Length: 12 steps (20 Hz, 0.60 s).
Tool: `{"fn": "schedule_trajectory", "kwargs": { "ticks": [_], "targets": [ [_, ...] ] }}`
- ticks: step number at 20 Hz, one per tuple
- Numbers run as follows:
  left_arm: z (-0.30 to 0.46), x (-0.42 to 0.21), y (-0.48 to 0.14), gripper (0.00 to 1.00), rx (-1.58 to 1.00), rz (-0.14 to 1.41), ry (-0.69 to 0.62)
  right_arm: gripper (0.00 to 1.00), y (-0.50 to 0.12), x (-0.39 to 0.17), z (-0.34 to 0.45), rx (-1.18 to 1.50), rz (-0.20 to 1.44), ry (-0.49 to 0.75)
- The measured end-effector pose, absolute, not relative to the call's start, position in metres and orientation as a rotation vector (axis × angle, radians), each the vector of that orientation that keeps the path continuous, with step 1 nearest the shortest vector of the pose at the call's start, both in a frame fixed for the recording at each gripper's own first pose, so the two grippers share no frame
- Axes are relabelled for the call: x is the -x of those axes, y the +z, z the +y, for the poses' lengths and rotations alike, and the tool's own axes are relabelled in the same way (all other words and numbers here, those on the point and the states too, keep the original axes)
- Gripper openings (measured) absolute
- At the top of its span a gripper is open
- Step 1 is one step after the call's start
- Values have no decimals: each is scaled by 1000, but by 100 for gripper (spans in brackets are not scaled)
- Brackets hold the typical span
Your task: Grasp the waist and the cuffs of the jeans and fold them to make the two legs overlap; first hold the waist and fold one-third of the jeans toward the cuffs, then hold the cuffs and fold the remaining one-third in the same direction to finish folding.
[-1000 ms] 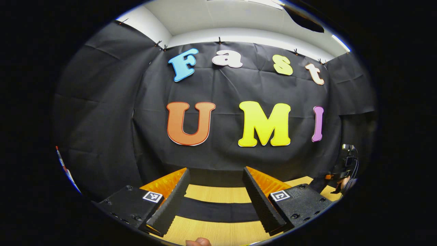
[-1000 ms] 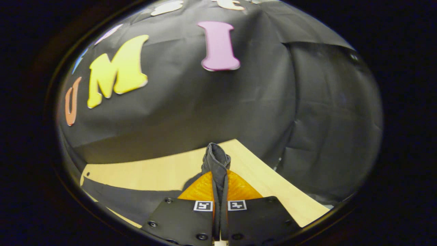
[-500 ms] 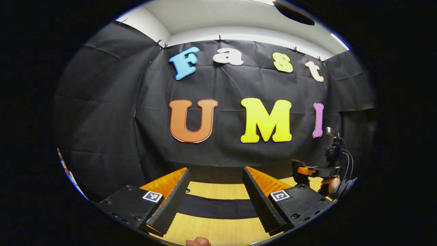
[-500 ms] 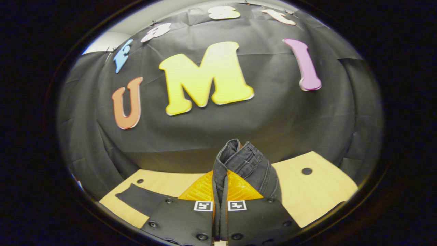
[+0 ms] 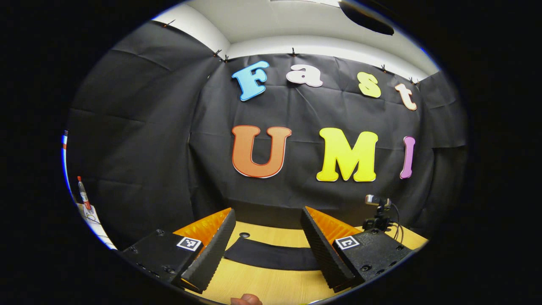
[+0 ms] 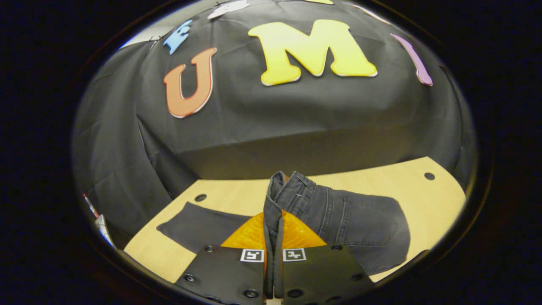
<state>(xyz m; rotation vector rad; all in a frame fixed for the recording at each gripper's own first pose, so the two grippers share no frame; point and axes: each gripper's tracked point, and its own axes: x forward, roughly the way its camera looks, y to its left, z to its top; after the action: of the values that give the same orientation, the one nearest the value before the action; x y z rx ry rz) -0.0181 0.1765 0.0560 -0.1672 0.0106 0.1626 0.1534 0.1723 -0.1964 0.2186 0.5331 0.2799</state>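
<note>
In the right gripper view, the right gripper [image 6: 274, 237] has its two fingers pressed together on a fold of dark grey jeans [image 6: 360, 224], and the pinched denim edge stands up between and above the fingertips. From that pinch the waist part, with its seams and a back pocket, spreads down and to the right across the light wooden table [image 6: 381, 182]. A flat leg of the jeans lies on the table to the left of the gripper. Small dark round holes mark the tabletop near its far edge. Behind the table hangs the booth's black cloth wall [image 6: 296, 123].

In the left gripper view, the left gripper [image 5: 266, 243] has its fingers spread wide apart with nothing between them. Beyond the gap, a flat dark strip of the jeans [image 5: 271, 256] lies across the table [image 5: 271, 284], with a small dark hole just to the far left of it. A fingertip [image 5: 246, 300] of the person shows at the near edge. To the far right stands a small camera on a mount [image 5: 378, 209] with cables. At the far left edge is a red-capped bottle [image 5: 82, 192].
</note>
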Motion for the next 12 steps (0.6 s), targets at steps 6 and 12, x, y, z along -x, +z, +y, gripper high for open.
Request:
{"fn": "schedule_trajectory", "kwargs": {
  "ticks": [6,12],
  "targets": [
    [200,30,43,98,173,45,214,1,-247,-149,195,-149,608,271],
    [203,30,42,97,185,50,217,11,-279,-138,217,-163,669,349]
  ]
}}
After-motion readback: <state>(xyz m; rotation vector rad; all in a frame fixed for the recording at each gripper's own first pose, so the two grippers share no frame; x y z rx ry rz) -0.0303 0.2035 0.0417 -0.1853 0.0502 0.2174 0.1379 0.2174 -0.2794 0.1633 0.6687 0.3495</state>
